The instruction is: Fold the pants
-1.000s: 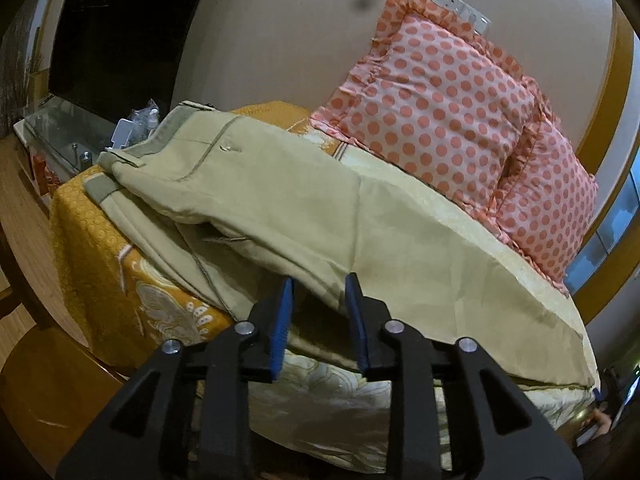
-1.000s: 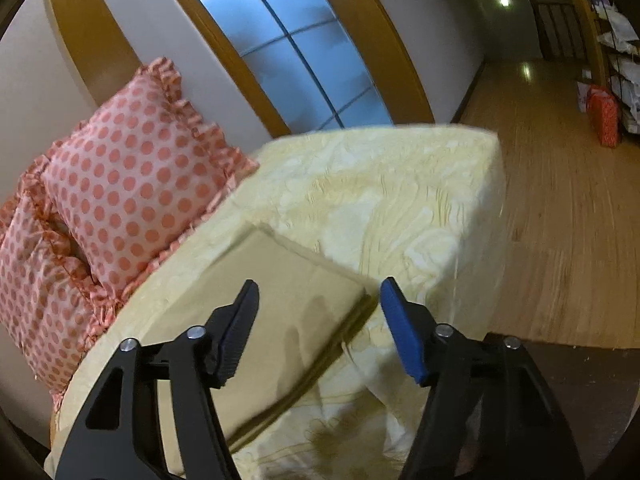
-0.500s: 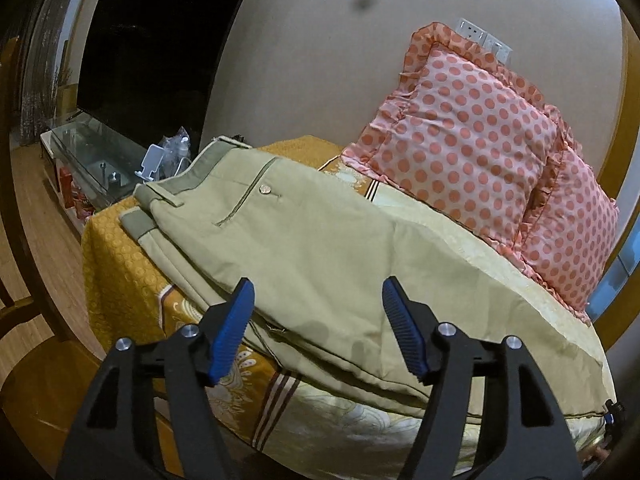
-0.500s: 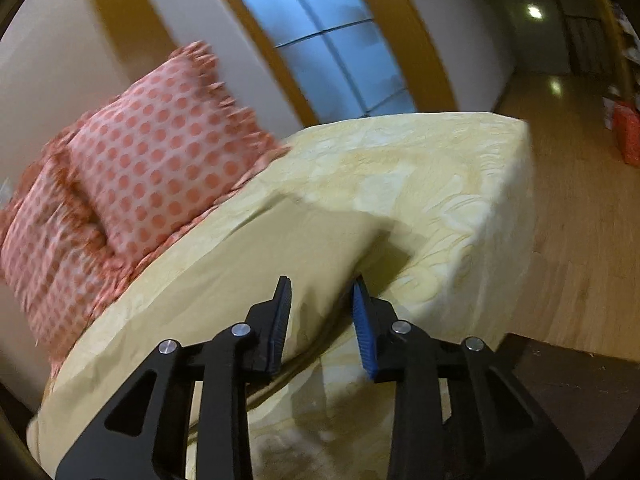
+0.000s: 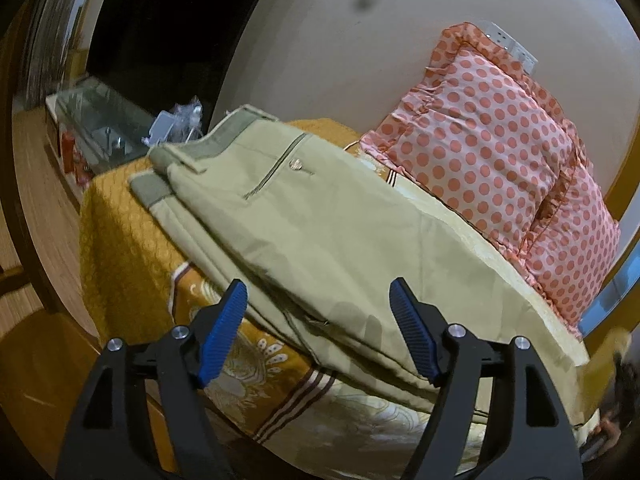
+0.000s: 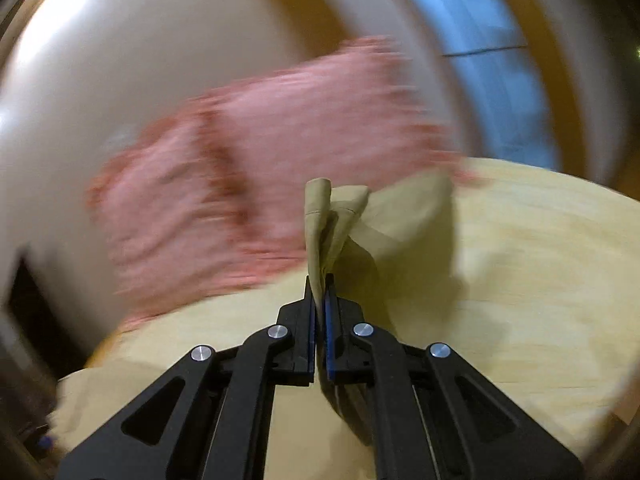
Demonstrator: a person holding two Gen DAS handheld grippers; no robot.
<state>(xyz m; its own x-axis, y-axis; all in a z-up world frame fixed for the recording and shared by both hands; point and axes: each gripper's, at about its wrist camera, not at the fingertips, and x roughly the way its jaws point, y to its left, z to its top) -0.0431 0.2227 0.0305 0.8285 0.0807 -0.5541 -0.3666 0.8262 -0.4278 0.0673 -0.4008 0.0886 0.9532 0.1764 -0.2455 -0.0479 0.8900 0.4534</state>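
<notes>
Your right gripper (image 6: pixel 319 292) has its jaws pinched tight on a bunched end of the soft khaki cloth pants (image 6: pixel 336 220), and that end stands up off the bed. Your left gripper (image 5: pixel 318 320) has its jaws spread wide, with nothing in them. It hangs just above the near edge of the pants (image 5: pixel 320 236). The pants lie flat along the bed with the yellow and orange patterned cover (image 5: pixel 120 232), waistband at the far left. Two pink pillows with orange dots (image 5: pixel 492 136) lean on the wall behind. The right view is very blurry.
</notes>
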